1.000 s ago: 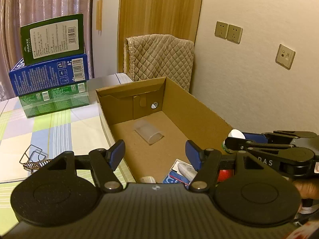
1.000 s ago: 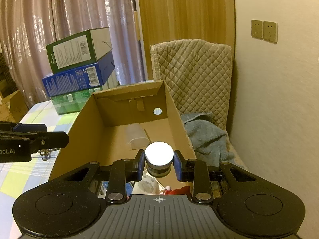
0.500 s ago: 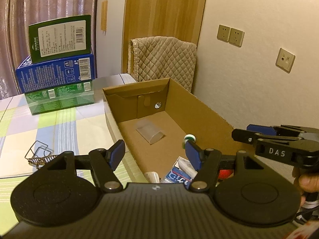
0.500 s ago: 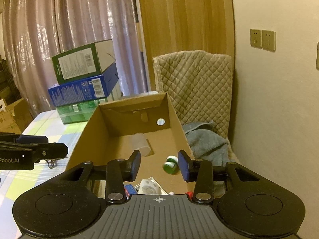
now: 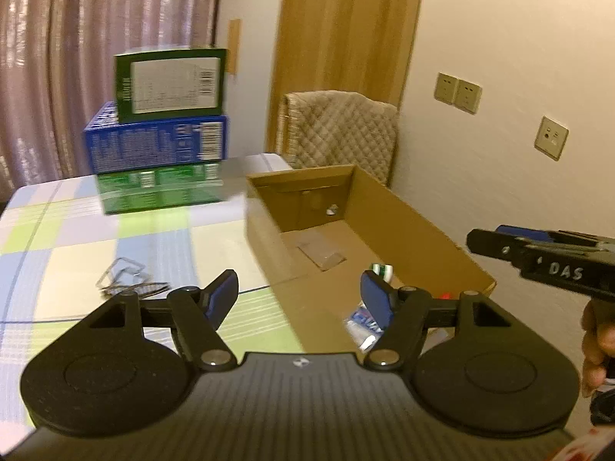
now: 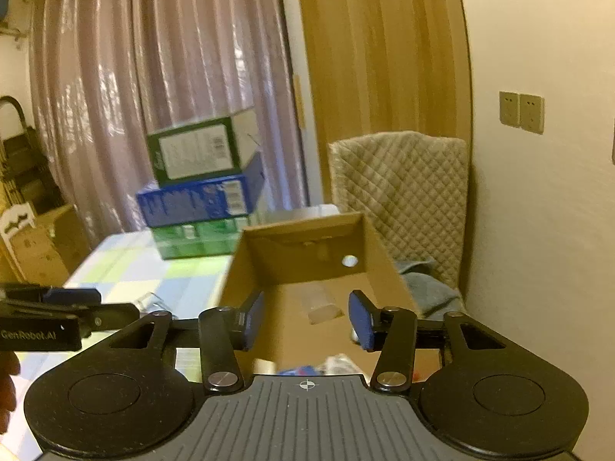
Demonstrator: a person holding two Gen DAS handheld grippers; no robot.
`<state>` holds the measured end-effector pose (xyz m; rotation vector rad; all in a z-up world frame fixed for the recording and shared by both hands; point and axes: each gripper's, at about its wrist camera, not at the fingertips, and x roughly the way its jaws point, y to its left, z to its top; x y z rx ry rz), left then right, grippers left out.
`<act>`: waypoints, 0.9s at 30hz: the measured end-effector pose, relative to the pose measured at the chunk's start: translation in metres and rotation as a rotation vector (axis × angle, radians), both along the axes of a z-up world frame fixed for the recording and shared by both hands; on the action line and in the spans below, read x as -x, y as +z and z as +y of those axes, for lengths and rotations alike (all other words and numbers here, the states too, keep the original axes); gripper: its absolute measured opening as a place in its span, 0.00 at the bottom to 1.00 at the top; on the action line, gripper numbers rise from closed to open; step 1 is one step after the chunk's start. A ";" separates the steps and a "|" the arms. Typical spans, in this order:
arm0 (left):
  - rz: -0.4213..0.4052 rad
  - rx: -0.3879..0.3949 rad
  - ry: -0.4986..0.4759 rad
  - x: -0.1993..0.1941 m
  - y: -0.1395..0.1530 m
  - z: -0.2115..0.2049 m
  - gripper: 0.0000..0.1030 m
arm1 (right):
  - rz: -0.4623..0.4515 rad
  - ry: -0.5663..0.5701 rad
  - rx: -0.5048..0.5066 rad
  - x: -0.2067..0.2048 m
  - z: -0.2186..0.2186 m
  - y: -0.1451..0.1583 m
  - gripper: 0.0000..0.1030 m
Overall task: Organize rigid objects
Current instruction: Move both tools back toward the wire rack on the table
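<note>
We've dropped the small green-and-white jar [image 5: 381, 270] into the cardboard box [image 5: 415, 230], where it now lies on the floor on what looks like its side, so that item's sorted; right gripper [image 6: 305, 317] and left gripper [image 5: 298, 299] both gape wide, holding nothing.

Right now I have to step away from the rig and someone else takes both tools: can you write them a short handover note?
Left tool: open, holding nothing, above the near end of the cardboard box.
Right tool: open, holding nothing, raised at the box's near end.
In the box: green-and-white jar on its side, clear plastic piece, blue-and-white packet, other bits half hidden.
On the table: wire clips; three stacked boxes at the far side.
Done: jar is in the box.
Left: probably the clips.
</note>
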<state>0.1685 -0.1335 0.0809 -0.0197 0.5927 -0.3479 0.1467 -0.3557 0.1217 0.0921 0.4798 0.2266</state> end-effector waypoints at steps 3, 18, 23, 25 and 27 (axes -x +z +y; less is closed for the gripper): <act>-0.002 0.007 0.033 0.013 0.000 0.025 0.65 | -0.029 0.025 -0.008 0.013 0.017 0.006 0.48; 0.009 -0.048 0.239 0.048 -0.020 0.154 0.74 | -0.030 0.224 -0.008 0.043 0.122 -0.009 0.68; 0.020 -0.066 0.281 0.045 -0.030 0.179 0.74 | 0.006 0.252 -0.005 0.036 0.147 -0.027 0.68; 0.026 -0.071 0.289 0.042 -0.034 0.186 0.75 | 0.011 0.259 -0.003 0.034 0.154 -0.032 0.69; 0.033 -0.071 0.296 0.037 -0.038 0.192 0.75 | 0.017 0.267 0.002 0.028 0.162 -0.038 0.69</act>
